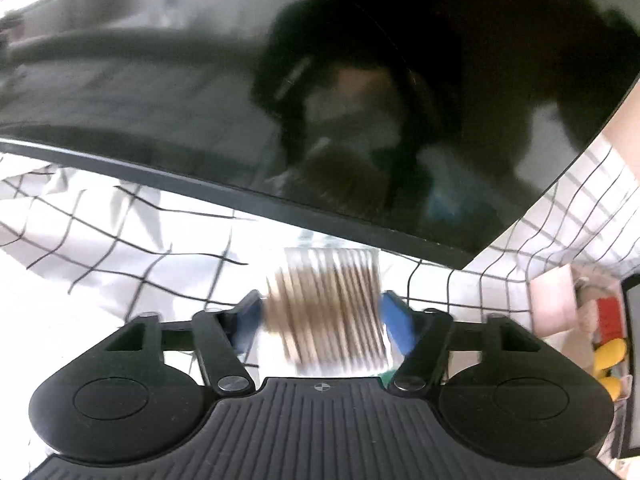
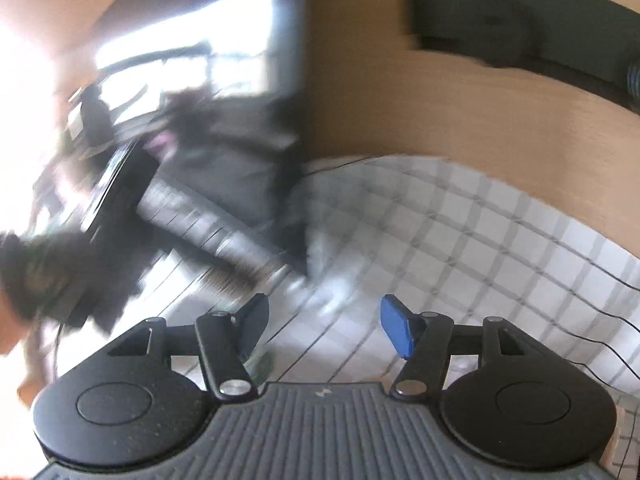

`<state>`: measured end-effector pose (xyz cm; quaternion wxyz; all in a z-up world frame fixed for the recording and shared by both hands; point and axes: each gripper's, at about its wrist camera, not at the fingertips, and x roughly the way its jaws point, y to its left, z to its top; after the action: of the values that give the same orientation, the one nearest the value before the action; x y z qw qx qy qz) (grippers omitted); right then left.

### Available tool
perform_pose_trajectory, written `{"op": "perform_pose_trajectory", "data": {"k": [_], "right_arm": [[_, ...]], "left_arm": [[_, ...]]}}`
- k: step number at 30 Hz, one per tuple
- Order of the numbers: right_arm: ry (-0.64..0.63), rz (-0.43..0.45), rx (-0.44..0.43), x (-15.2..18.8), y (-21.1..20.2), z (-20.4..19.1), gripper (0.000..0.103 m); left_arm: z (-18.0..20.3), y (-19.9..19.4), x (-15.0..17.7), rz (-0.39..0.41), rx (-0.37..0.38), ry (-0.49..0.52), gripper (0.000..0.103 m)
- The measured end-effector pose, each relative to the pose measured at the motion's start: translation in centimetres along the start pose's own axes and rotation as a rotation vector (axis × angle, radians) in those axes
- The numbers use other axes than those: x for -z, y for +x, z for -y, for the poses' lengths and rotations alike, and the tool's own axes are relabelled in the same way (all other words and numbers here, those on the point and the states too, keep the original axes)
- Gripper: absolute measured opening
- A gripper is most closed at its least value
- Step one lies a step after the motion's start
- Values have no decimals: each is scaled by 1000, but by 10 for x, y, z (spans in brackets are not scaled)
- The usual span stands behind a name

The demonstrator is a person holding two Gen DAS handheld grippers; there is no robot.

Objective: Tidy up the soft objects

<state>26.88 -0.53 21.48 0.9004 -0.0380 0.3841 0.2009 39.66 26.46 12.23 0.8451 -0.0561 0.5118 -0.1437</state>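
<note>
In the left wrist view a soft brown-and-white striped object (image 1: 326,316) sits between the blue pads (image 1: 396,322) of my left gripper (image 1: 322,316). Both pads press on its sides, and the object is blurred. Under it lies a white cloth with a black grid (image 1: 120,248). In the right wrist view my right gripper (image 2: 324,322) stands open with nothing between its fingers, above the same checked cloth (image 2: 460,240). A blurred brown striped streak (image 2: 236,276) shows left of the right gripper; I cannot tell what it is.
A large black screen (image 1: 280,120) leans over the cloth just beyond the left gripper. At the right edge stand a pink box (image 1: 554,300) and red and yellow items (image 1: 608,352). A wooden wall (image 2: 440,100) backs the cloth. Blurred dark shapes and a sleeve (image 2: 60,272) are at the left.
</note>
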Motion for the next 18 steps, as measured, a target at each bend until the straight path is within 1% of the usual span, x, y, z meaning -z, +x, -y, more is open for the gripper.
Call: {"op": "perform_pose_trajectory", "data": {"k": [1,3,4,5,6,9,11,16,18], "right_arm": [[-50,-39,-23,5,3,-12,62],[-158,-131,-39,22,15,-36,62],[-199,-172,-35,30,23,-46,62],[-237,-212,-32,40,31,-55,62],[-271,-250,-27,49,39,-62,62],[-335,-334,9,73,62,-78,62],[-342,-358,20,84,66,-81,62],[-289,-347,-2,91,57,-80,62],[-252,-332,-2,89,56,-78,62]], "left_arm": [[-5,-7,1,13,5,-10,42],[-9,-16,6,27,20,-22,38],[-11,-21,7,32,26,-19,30],[-13,-24,8,33,27,-12,26],[-12,-30,12,31,31,-4,19],[-20,-31,20,19,38,18,18],[-25,-32,27,15,10,17,18],[-39,-29,38,-11,-41,13,18],[-35,-25,36,-8,-54,12,18]]}}
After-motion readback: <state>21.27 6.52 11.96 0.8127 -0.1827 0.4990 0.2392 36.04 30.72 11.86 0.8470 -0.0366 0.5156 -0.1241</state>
